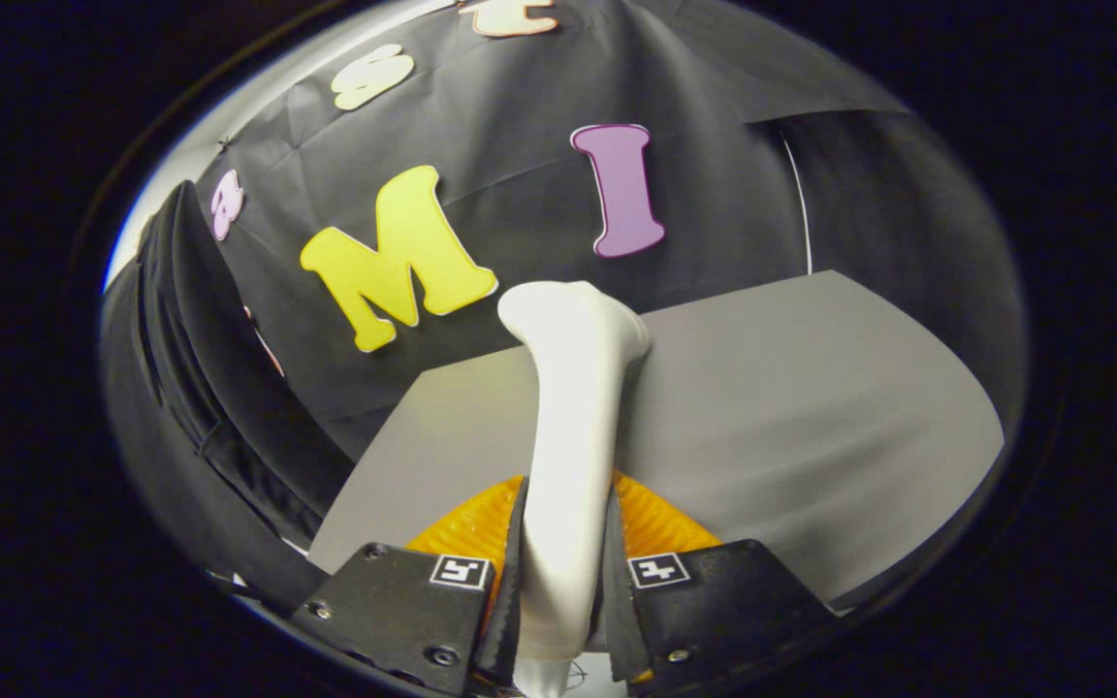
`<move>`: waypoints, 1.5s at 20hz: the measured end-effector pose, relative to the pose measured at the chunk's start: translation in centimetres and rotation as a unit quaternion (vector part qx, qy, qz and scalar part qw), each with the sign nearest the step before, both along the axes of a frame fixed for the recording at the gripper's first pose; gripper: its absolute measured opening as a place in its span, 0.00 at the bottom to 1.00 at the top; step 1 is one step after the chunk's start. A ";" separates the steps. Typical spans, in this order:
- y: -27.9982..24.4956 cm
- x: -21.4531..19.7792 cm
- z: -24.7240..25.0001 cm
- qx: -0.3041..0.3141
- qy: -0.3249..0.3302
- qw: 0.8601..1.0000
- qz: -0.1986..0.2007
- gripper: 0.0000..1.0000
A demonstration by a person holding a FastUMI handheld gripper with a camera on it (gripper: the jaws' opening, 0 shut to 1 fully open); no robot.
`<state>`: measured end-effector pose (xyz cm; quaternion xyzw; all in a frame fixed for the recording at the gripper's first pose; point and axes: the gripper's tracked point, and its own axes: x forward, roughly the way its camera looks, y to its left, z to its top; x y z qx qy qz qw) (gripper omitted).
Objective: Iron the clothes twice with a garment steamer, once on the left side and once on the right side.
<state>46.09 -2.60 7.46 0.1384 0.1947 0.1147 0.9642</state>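
Observation:
My gripper (563, 543) is shut on the white garment steamer (573, 427), both fingers pressing on its handle. The steamer stands up between the fingers, and its wider head reaches out beyond them over the grey table (791, 407). A dark garment (190, 388) hangs to the left of the fingers, off the table's left end. The steamer's head is apart from the garment.
The black booth wall stands behind the table. A thin white cord (804, 213) runs down the wall at the back right. The table's left corner lies just left of the fingers.

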 end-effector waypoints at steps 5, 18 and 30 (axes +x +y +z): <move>0.1 -2.8 3.1 -0.011 -0.041 0.999 -0.031 0.38; 10.7 -18.0 15.0 0.016 -0.168 0.984 -0.053 0.37; 27.1 -26.1 24.0 0.000 -0.262 0.965 0.014 0.38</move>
